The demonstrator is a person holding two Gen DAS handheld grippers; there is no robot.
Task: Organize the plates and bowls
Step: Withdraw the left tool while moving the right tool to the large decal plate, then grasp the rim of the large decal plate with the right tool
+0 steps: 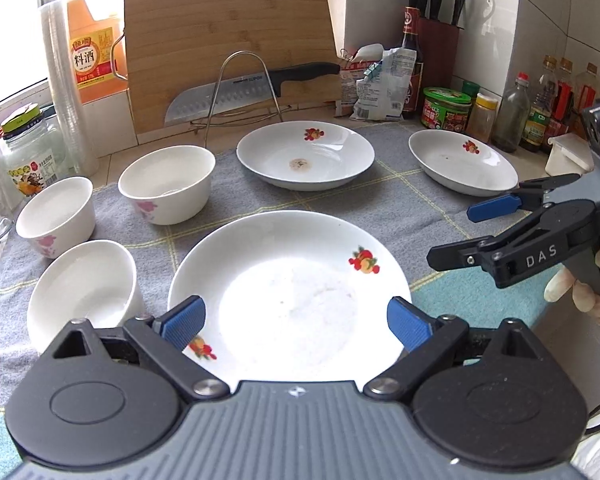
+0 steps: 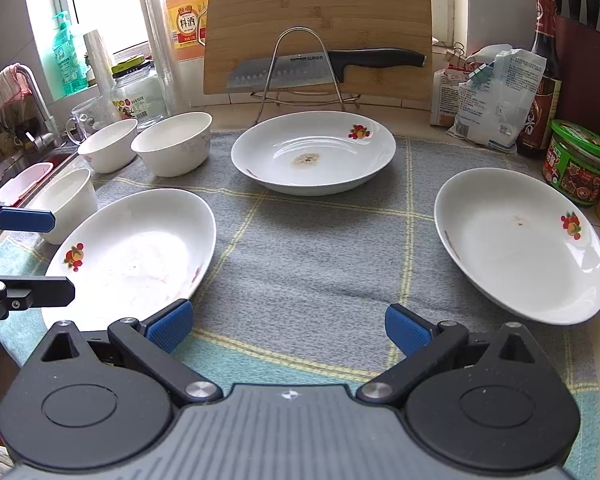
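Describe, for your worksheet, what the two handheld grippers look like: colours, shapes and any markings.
Both match. The left gripper has a grey ribbed body, two round black discs, black linkage arms with silver pivot bolts, and ridged blue pads. The right gripper is identical; seen from the side it bears white "DAS" lettering. The hand holding it wears a pale glove.

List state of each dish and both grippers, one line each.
near plate: upright on cloth, faint residue, not gripped
middle plate: upright, brown stain at centre
right plate: upright, small speck inside
three bowls: upright, separate, unstacked
left gripper: fingers open over near plate, holding nothing
right gripper: fingers open above cloth, holding nothing
knife: resting in wire rack
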